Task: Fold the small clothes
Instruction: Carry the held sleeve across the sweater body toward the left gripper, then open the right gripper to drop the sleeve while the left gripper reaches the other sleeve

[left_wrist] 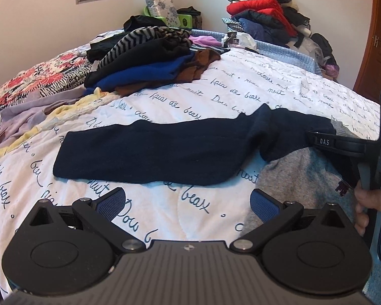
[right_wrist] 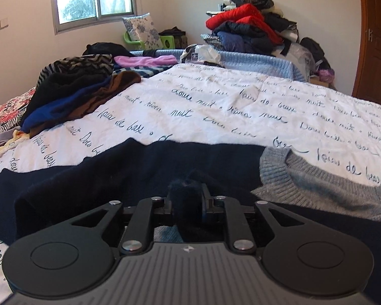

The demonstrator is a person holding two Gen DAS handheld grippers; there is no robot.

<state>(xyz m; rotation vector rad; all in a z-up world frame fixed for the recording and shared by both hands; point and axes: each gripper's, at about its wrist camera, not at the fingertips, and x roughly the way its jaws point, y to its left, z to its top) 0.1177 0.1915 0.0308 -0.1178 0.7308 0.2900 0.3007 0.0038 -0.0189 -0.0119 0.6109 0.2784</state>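
A small sweater with navy sleeves and a grey body lies on the white quilt with blue script. One navy sleeve stretches flat to the left. My left gripper is open and empty, hovering over the quilt just in front of the sleeve. My right gripper shows at the right edge of the left wrist view, at the sweater's shoulder. In the right wrist view my right gripper is shut on a bunch of navy fabric, next to the grey ribbed collar.
A stack of folded clothes in black, blue, brown and stripes sits at the quilt's far left. A floral cover lies further left. A tall clothes pile with a red jacket stands at the back right. A wooden door is at the right.
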